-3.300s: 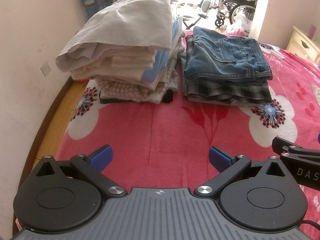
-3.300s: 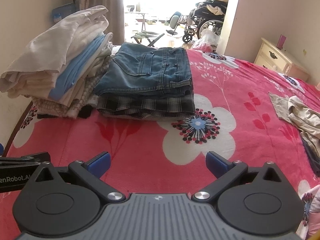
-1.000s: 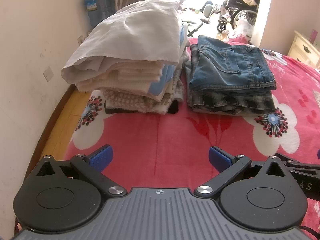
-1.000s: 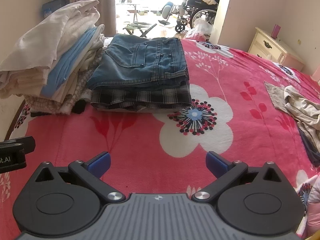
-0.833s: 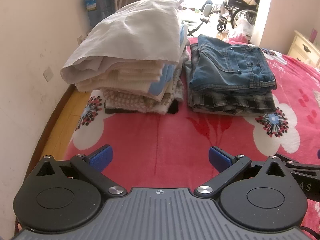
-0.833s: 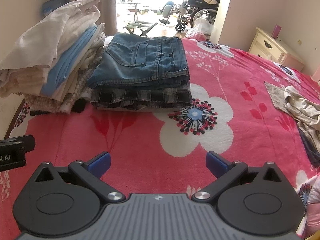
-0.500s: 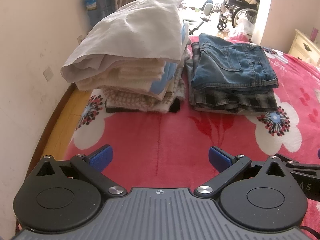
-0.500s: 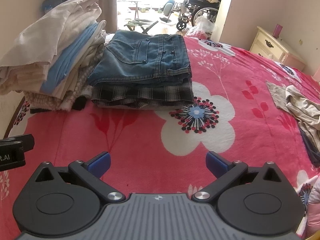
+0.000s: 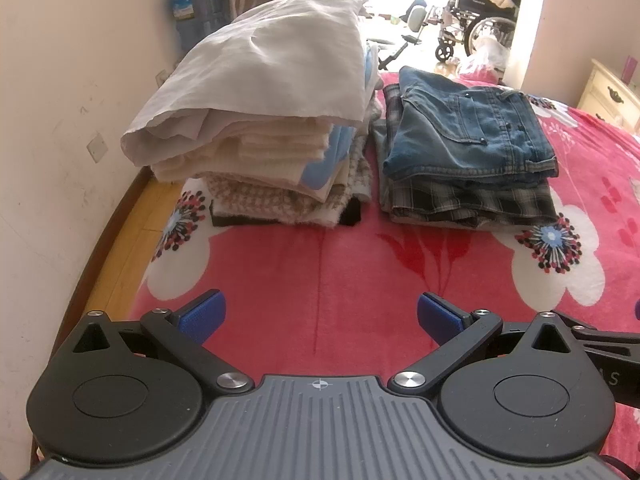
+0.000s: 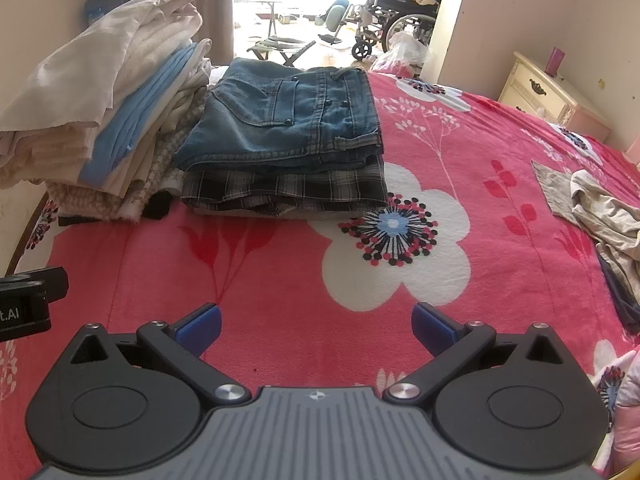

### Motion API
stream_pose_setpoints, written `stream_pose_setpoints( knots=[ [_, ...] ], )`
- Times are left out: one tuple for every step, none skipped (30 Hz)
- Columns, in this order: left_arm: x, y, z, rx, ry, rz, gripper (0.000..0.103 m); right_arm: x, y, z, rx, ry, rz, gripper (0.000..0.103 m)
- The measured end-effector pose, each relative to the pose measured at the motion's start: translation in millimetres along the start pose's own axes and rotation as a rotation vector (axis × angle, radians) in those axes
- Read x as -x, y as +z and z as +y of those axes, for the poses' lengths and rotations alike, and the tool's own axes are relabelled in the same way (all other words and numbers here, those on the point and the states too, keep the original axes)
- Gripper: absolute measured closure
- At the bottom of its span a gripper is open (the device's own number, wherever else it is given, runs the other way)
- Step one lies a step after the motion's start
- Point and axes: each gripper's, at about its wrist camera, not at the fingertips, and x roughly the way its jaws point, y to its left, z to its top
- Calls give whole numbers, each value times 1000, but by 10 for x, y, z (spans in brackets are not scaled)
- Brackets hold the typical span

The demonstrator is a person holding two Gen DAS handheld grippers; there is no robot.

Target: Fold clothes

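While both cameras faced the same two stacks of folded clothes, each showed something the other missed. Only the right wrist view took in the unfolded beige garment (image 10: 600, 208) lying crumpled at the right side of the bed, well apart from the stacks, with a dark piece under its near end. Only the left wrist view showed the wooden bed edge (image 9: 120, 240) running along the wall (image 9: 60, 120), just left of the tall pile of pale folded clothes (image 9: 264, 120).

The left hand-held gripper (image 9: 319, 314) hung low over the pink floral blanket (image 9: 320, 272) with its jaws spread wide and nothing between them. The right hand-held gripper (image 10: 316, 324) was likewise wide apart and empty, beside its partner, whose black body showed at the left border of the right view.

Folded jeans (image 10: 288, 120) lay on top of a plaid garment (image 10: 288, 190), and that shorter stack stood just beside the tall pile, nearly touching it. Between both hand-held grippers and the stacks stretched a bare band of blanket, and more open blanket ran rightward to the crumpled garment. At the far end a bright doorway held a wheelchair (image 10: 404, 12), and a cream nightstand (image 10: 544, 92) stood beyond the bed's right side.
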Motion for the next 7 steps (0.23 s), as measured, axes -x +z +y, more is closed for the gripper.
stream_pose_setpoints(
  knots=[
    [-1, -2, 1, -1, 0, 0, 0, 0, -2, 2, 0, 0, 0, 0],
    [-2, -4, 0, 0, 1, 1, 0, 0, -5, 3, 0, 0, 1, 0],
    [-4, -6, -1, 0, 1, 2, 0, 0, -7, 5, 1, -1, 1, 0],
    [-6, -7, 1, 1, 1, 3, 0, -18, 2, 14, 1, -1, 3, 0],
    [-8, -7, 3, 1, 1, 3, 0, -23, 4, 20, 1, -1, 3, 0],
    [-9, -7, 6, 1, 2, 4, 0, -25, 2, 23, 2, -1, 4, 0],
    [-11, -7, 10, 2, 2, 4, 0, -27, 1, 26, 3, -2, 5, 0]
  ],
)
